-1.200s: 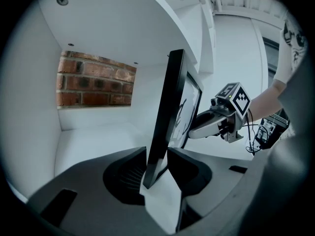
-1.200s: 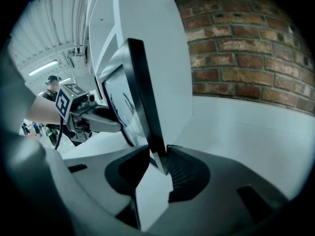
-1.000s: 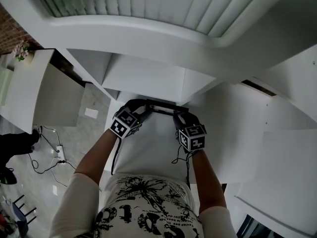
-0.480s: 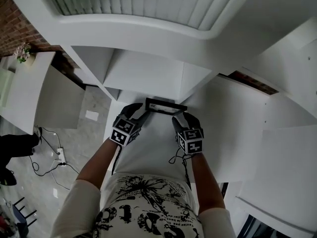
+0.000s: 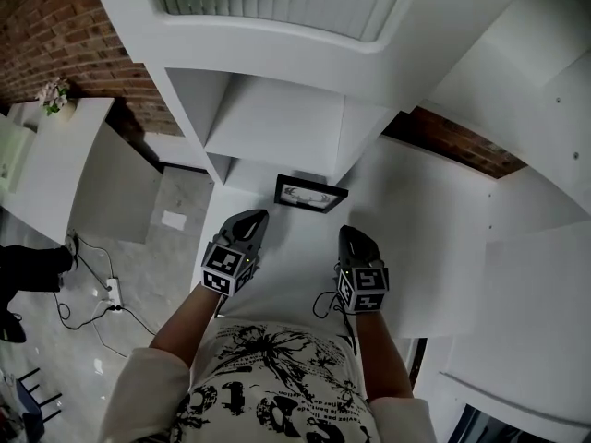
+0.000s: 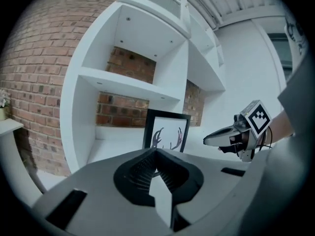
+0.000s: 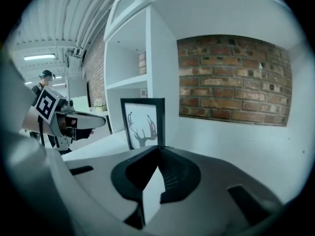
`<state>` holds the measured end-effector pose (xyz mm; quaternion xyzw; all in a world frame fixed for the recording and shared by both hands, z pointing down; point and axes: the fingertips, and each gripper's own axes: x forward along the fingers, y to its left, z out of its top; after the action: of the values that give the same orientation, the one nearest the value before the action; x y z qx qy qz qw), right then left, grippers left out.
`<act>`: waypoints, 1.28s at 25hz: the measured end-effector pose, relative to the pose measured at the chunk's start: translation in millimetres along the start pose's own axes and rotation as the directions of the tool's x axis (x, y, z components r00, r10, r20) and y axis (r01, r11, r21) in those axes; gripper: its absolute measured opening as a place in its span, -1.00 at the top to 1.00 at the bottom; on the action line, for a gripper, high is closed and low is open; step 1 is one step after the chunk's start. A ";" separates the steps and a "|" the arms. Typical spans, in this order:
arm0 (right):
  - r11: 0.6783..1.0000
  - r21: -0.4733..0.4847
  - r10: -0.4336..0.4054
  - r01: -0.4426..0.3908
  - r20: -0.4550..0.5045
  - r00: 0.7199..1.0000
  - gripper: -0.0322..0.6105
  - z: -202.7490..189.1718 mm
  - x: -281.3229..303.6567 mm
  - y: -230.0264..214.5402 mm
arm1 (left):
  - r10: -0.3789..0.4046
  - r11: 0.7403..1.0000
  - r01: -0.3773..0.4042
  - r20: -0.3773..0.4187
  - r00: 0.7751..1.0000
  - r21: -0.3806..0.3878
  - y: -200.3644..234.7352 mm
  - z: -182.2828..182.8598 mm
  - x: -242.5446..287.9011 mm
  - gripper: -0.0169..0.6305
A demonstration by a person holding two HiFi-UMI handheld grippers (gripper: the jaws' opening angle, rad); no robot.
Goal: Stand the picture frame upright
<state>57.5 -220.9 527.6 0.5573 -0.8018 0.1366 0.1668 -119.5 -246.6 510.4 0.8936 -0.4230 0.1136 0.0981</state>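
Observation:
A black picture frame (image 5: 310, 194) with an antler drawing stands upright on the white counter (image 5: 286, 266), close to the shelf unit. Nothing touches it. My left gripper (image 5: 254, 218) hangs a short way in front of its left side, jaws shut and empty. My right gripper (image 5: 349, 234) is level with it on the right, also shut and empty. In the left gripper view the picture frame (image 6: 166, 131) rises beyond my closed left gripper (image 6: 156, 151), with the right gripper (image 6: 207, 141) off to the side. In the right gripper view the picture frame (image 7: 143, 123) faces my shut right gripper (image 7: 158, 149).
A white shelf unit (image 5: 277, 123) with open compartments stands behind the frame, against a brick wall (image 5: 55, 26). A low white cabinet (image 5: 55, 164) with a small flower pot (image 5: 54, 93) is at the left. Cables (image 5: 97, 298) lie on the floor.
Both grippers have drawn back from the frame's two sides and their jaws have closed. The frame now stands by itself.

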 end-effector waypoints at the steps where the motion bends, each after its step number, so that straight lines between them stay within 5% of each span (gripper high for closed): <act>1: 1.000 -0.003 0.005 -0.005 0.015 1.000 0.88 3.5 -7.4 3.8 | -0.006 1.000 0.006 0.008 1.000 0.007 -5.1 4.5 -5.5 0.93; 16: 1.000 -0.005 0.014 -0.014 0.198 0.980 0.89 60.9 -76.5 61.7 | -0.077 0.997 0.076 0.102 0.992 0.012 -33.6 51.2 -73.4 0.93; 32: 0.999 -0.046 0.011 -0.003 0.182 0.983 0.89 70.8 -82.6 69.7 | -0.138 0.990 0.136 0.090 0.986 0.032 -38.9 66.3 -74.3 0.93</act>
<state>10.5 -155.7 426.4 0.5606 -0.8186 0.0672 0.1051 -127.0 -185.8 422.7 0.9260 -0.3632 0.0708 0.0743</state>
